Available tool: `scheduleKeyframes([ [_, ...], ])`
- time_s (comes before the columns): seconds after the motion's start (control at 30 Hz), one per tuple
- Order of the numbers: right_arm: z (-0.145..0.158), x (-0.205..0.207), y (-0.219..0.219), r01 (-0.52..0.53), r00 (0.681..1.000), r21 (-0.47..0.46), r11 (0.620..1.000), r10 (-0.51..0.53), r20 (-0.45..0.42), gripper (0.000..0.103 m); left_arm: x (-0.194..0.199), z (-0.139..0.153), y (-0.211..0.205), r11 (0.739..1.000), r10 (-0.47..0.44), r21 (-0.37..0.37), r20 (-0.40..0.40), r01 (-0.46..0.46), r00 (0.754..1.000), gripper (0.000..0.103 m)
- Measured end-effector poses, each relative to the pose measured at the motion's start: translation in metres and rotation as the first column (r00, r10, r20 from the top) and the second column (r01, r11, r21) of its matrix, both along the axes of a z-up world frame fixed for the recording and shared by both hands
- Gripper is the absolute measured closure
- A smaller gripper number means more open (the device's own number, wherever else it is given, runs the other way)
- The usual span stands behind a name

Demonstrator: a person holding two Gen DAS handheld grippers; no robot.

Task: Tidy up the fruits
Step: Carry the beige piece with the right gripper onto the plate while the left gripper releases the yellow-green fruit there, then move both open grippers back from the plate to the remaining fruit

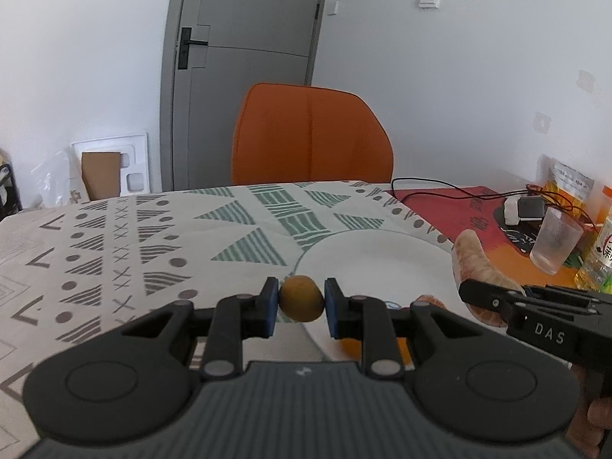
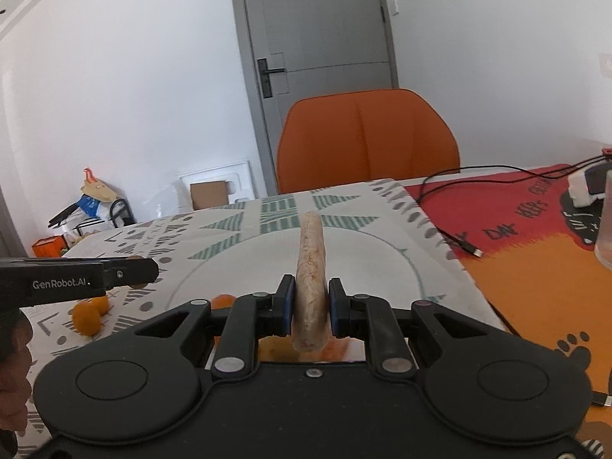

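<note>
Black linkages and blue pads fill the bottom of both wrist views. From the left wrist, the left tool [image 1: 301,302] is clenched on a small yellow-brown fruit [image 1: 301,303], its pads pressing the fruit's two sides just above the near-left rim of the white plate [image 1: 367,256]; whether the fruit touches the plate cannot be told, since the tool body hides what lies under it. The right tool [image 2: 311,308] grasps a pale, brownish banana [image 2: 311,279] by its near end; the banana's long axis runs straight away from the camera and up, its far tip pointing across the plate [image 2: 244,264] toward the orange chair [image 2: 367,137]. In the left view the same banana [image 1: 472,258] rises as a curve at the plate's right edge, its lower part cut off by the right tool's black finger. Orange fruit pieces lie near the plate: some [image 2: 90,313] sit on the patterned cloth [image 2: 160,237] left of the plate, partly hidden beneath the left tool's arm, and more orange [image 2: 223,300] shows at the plate's near edge, mostly covered by linkage, so their count is unclear. Right of the plate on the bench, a clear plastic cup [image 1: 554,241] stands upright; its contents cannot be made out.
</note>
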State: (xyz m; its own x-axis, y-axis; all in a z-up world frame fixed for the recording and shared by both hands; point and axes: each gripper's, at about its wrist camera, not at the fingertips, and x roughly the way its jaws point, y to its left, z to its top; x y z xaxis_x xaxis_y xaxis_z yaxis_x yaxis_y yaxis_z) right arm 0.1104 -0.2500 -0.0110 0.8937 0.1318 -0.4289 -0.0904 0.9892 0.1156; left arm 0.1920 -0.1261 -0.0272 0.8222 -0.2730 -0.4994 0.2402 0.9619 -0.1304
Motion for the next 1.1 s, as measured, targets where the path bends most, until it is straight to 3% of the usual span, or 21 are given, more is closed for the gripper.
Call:
scheduleKeyframes([
  [0.23, -0.005, 0.005, -0.015, 0.018, 1.0, 0.006, 1.0, -0.018, -0.001, 0.094, 0.014, -0.005, -0.016, 1.0, -0.018, 0.009, -0.007, 0.018, 1.0, 0.079],
  [0.57, -0.009, 0.006, -0.027, 0.054, 0.998, 0.034, 0.998, -0.053, -0.02, 0.091, 0.026, -0.01, -0.027, 0.999, -0.042, 0.012, -0.017, 0.042, 0.999, 0.079],
  [0.73, -0.004, 0.002, -0.031, 0.07, 0.998, 0.05, 0.996, -0.07, -0.007, 0.086, 0.026, -0.006, -0.026, 0.999, -0.04, 0.003, -0.001, 0.04, 0.999, 0.076],
  [0.8, -0.003, 0.0, -0.03, 0.065, 0.998, 0.054, 0.996, -0.065, -0.005, 0.078, 0.024, -0.004, -0.024, 0.999, -0.042, -0.004, 0.0, 0.042, 0.999, 0.075],
  [1.1, -0.003, -0.008, -0.013, 0.016, 1.0, 0.05, 0.999, -0.016, -0.008, 0.05, 0.008, 0.002, -0.002, 1.0, 0.012, -0.003, 0.017, -0.012, 1.0, 0.048],
])
